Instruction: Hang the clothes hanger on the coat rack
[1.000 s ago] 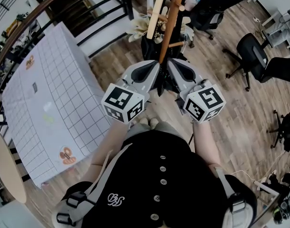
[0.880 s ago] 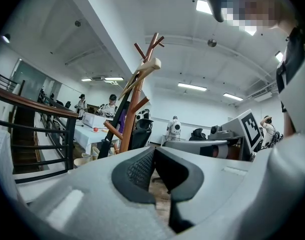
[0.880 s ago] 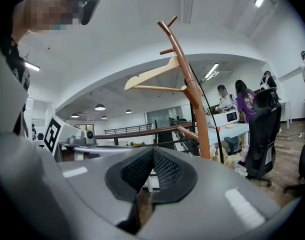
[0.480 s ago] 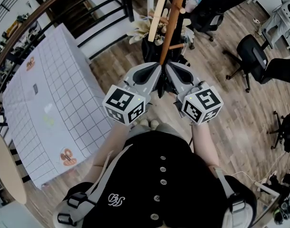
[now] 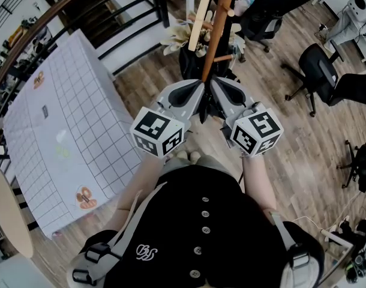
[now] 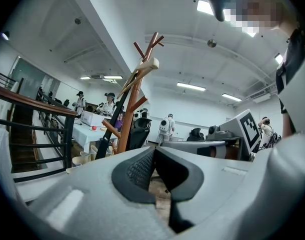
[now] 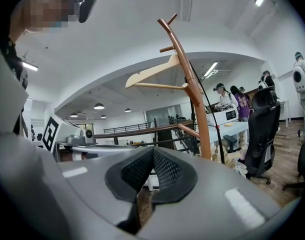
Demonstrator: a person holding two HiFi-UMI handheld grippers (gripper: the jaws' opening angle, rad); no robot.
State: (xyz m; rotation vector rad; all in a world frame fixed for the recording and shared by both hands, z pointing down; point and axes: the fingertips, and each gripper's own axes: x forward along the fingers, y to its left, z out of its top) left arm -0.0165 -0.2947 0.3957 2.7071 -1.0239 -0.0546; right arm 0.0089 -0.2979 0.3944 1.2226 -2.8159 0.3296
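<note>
With the left gripper (image 6: pixel 153 154) and right gripper (image 7: pixel 152 153) both closed on nothing, and the hanger (image 7: pixel 153 72) hooked high on the coat rack (image 7: pixel 198 109) just beyond them, a careless nudge against the pole could shake it off.

Wood floor (image 5: pixel 291 161), bearing coat rack (image 5: pixel 218 33), office chair (image 5: pixel 318 71), gridded table (image 5: pixel 63 131)

Hanger (image 7: pixel 153 72) hangs on coat rack (image 7: pixel 193 91), table (image 5: pixel 63 119) to its left.
</note>
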